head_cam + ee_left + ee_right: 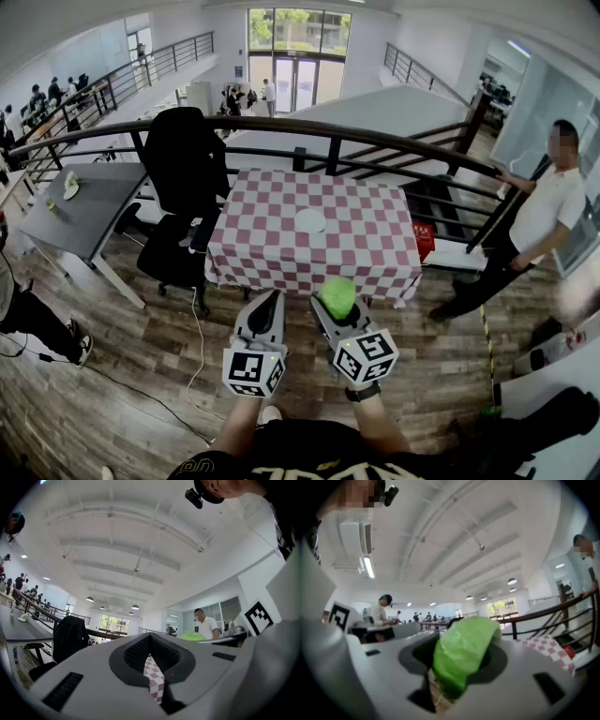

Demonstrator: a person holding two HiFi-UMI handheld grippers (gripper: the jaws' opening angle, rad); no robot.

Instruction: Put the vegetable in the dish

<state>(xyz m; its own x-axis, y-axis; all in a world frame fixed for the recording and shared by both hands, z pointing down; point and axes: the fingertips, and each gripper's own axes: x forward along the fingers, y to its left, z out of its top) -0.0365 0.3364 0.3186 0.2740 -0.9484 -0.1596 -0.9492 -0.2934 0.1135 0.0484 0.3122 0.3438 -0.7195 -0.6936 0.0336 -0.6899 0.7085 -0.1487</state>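
Observation:
The vegetable is a bright green leafy piece, and my right gripper is shut on it, held in the air short of the table's near edge. In the right gripper view the vegetable fills the gap between the jaws. My left gripper hangs just to its left, jaws shut with nothing in them; its own view shows only a thin slit at the left gripper and the vegetable off to the right. The dish, a small white plate, lies near the middle of the red-and-white checked table.
A black office chair draped with a jacket stands at the table's left. A grey desk is further left. A dark railing runs behind the table, and a person leans on it at the right. A red box sits by the table's right side.

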